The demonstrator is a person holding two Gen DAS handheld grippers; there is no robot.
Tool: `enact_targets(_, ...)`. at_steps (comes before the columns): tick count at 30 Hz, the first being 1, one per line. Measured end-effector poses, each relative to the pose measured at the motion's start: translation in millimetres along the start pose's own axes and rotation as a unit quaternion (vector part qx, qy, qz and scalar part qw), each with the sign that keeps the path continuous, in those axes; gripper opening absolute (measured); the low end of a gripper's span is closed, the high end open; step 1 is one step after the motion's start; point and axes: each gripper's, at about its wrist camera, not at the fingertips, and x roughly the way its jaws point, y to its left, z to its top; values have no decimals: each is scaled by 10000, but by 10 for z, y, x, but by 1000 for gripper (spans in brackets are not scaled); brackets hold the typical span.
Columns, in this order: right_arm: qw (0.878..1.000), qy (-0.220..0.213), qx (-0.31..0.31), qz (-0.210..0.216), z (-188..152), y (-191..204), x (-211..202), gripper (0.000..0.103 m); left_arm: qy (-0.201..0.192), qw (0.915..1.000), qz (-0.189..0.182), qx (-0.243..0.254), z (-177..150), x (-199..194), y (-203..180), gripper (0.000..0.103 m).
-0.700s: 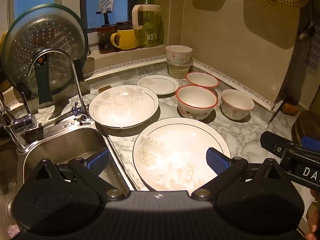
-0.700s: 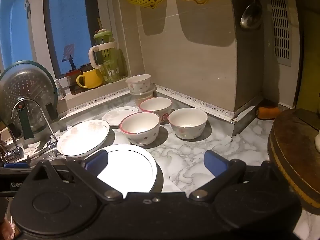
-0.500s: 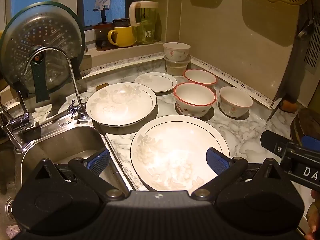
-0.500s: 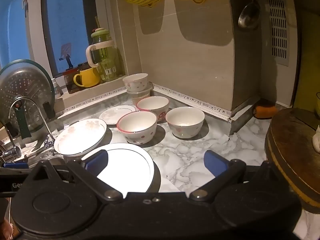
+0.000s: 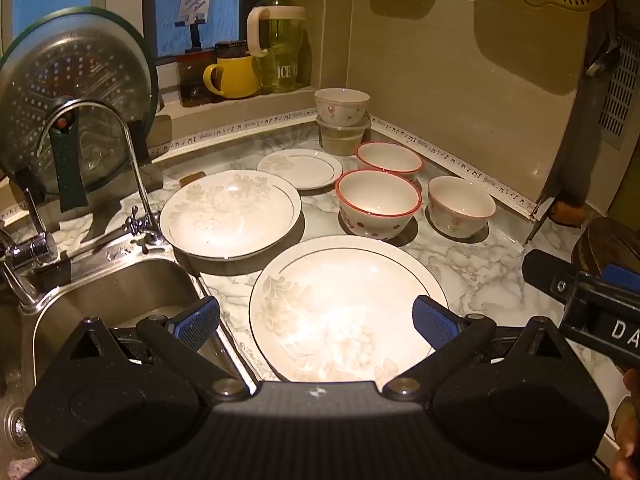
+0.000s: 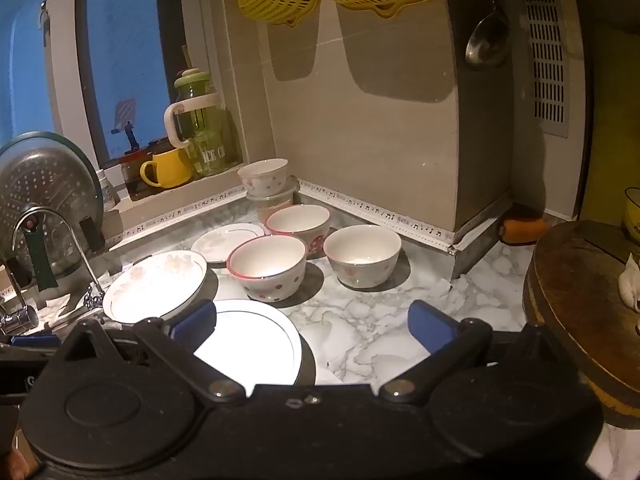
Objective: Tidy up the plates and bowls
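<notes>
On the marble counter lie three white floral plates: a large one [image 5: 344, 304] nearest, a deep one [image 5: 230, 212] behind it, a small one [image 5: 300, 168] farther back. Two red-rimmed bowls [image 5: 378, 202] [image 5: 389, 158] and a plain white bowl [image 5: 460, 206] stand to their right. Another small bowl [image 5: 341, 105] sits on a plastic tub in the corner. My left gripper [image 5: 316, 322] hovers open over the near plate's front, nothing between its fingers. My right gripper [image 6: 312, 326] is open above the counter beside that near plate [image 6: 256, 344], holding nothing; it also shows at the left wrist view's right edge.
A steel sink [image 5: 112, 296] with a curved tap [image 5: 132, 168] lies left of the plates. A perforated pan lid [image 5: 68, 96] leans behind it. A yellow mug [image 5: 232, 76] and green jug [image 5: 280, 36] stand on the sill. A round wooden board [image 6: 580, 296] sits at the right.
Both wrist views have shifted slightly: the dishes sit a little lower and nearer in frame. No dish has moved and both grippers stay wide open.
</notes>
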Motion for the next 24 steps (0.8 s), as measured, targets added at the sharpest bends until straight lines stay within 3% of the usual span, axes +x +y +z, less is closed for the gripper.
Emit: enact_targets(24,9999,-114,25,57,8,23,-16,103,-136,9999,2,16,11,-67,13,103)
